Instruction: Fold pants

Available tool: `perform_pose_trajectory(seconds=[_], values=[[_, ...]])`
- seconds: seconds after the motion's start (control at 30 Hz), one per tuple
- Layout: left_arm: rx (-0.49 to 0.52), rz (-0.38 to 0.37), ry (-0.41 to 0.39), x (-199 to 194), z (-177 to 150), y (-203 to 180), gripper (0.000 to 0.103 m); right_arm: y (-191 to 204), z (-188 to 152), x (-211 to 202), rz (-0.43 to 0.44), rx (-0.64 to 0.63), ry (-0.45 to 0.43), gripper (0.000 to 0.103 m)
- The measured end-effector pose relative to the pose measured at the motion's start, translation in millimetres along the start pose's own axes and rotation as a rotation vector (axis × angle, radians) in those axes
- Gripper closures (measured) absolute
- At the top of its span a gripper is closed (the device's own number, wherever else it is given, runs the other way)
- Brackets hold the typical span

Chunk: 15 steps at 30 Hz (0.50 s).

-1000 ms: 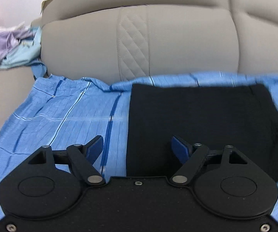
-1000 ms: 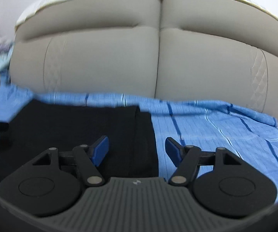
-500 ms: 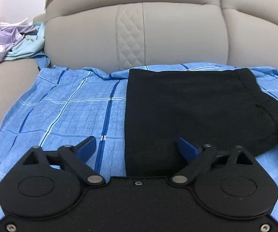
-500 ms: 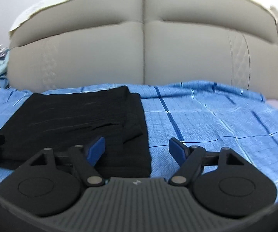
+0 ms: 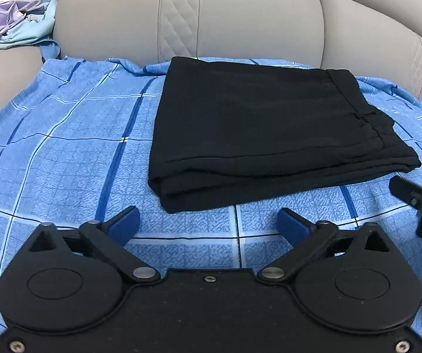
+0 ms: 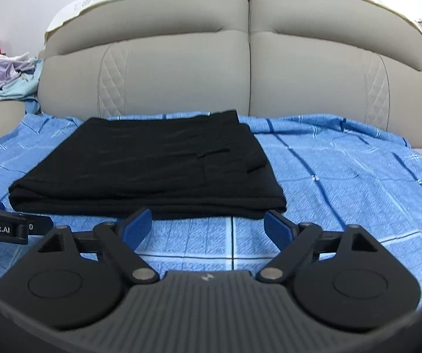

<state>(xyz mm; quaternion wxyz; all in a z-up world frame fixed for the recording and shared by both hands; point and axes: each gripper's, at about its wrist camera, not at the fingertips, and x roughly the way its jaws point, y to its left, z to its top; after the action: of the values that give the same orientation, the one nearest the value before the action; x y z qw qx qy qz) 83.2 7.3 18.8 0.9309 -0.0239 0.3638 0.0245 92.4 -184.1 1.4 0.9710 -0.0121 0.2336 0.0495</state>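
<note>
The black pants [image 5: 258,129] lie folded into a flat rectangle on the blue checked sheet [image 5: 64,147]; they also show in the right wrist view [image 6: 152,170]. My left gripper [image 5: 208,225] is open and empty, just in front of the fold's near left corner. My right gripper [image 6: 208,223] is open and empty, just in front of the fold's near right edge. Neither touches the pants. The right gripper's fingers [image 5: 410,194] show at the right edge of the left wrist view.
A beige padded headboard [image 6: 249,67] rises behind the sheet. A heap of light clothes [image 5: 11,23] lies at the far left on a beige ledge, also in the right wrist view [image 6: 5,73]. Blue sheet [image 6: 343,176] spreads right of the pants.
Both grippers have pulled back toward me from over the pants, and the left has opened wider. The folded pants now lie wholly in front of both grippers.
</note>
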Motion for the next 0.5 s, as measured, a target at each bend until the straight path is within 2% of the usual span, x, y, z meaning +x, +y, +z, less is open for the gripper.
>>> perform_pose_trajectory(seconds=[0.13, 0.23, 0.3, 0.5], values=[[0.025, 0.01, 0.003, 5, 2, -5, 0.0, 7, -6, 11, -0.044, -0.033, 0.032, 0.008], [0.013, 0.01, 0.008, 7, 4, -5, 0.0, 7, -8, 16, -0.034, -0.008, 0.049, 0.006], [0.016, 0.012, 0.008, 8, 5, -6, 0.0, 8, -9, 20, -0.031, 0.013, 0.049, 0.001], [0.022, 0.012, -0.008, 12, 7, -5, 0.0, 15, -12, 24, -0.051, -0.008, 0.039, 0.0]])
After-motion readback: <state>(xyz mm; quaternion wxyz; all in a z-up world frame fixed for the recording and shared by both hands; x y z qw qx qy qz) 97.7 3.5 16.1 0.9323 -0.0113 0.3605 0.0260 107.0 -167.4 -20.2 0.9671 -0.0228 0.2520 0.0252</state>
